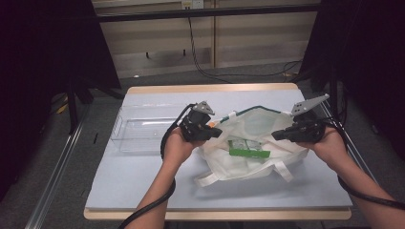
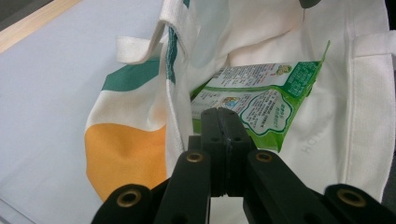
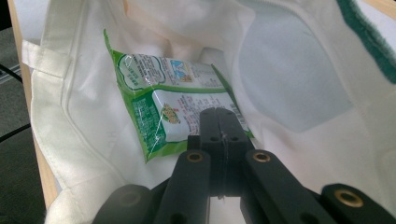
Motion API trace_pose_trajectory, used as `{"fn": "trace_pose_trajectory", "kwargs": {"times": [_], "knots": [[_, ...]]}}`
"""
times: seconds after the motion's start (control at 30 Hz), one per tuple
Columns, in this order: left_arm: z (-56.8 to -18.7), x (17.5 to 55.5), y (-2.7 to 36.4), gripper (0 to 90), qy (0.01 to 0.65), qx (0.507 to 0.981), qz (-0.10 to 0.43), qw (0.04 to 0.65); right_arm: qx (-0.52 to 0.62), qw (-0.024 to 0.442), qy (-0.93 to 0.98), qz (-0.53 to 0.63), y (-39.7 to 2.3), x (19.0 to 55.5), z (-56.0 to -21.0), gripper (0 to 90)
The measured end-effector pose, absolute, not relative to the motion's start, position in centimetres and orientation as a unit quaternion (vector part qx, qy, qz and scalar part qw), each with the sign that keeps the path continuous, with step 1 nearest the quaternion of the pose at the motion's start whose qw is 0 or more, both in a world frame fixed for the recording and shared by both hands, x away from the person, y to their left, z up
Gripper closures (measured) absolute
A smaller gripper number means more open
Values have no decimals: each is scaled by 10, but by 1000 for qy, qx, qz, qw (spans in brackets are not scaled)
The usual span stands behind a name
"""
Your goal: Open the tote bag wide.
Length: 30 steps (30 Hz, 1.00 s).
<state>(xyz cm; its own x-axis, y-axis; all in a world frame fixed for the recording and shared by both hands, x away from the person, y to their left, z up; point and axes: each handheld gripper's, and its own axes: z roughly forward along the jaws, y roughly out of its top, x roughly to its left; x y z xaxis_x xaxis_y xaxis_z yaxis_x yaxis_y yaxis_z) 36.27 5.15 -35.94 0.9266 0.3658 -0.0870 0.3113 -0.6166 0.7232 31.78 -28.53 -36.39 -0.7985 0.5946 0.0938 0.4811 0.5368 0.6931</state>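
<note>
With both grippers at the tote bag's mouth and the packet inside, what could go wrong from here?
Both grippers, left and right, look pinched shut on the tote bag rim; thin cloth could slip out and the mouth collapse. The green packet lies near the opening and might slide out if the bag tilts.

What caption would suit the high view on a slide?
Two hand-held grippers, left and right, pinch a cloth tote bag open, a green packet lying inside.
</note>
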Motion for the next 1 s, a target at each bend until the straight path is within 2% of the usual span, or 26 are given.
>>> {"fn": "trace_pose_trajectory", "kwargs": {"times": [1.0], "knots": [[-361, 365, 52, 900, 195, 897, 32, 395, 303, 75, 878, 363, -289, 300, -387, 900]]}}
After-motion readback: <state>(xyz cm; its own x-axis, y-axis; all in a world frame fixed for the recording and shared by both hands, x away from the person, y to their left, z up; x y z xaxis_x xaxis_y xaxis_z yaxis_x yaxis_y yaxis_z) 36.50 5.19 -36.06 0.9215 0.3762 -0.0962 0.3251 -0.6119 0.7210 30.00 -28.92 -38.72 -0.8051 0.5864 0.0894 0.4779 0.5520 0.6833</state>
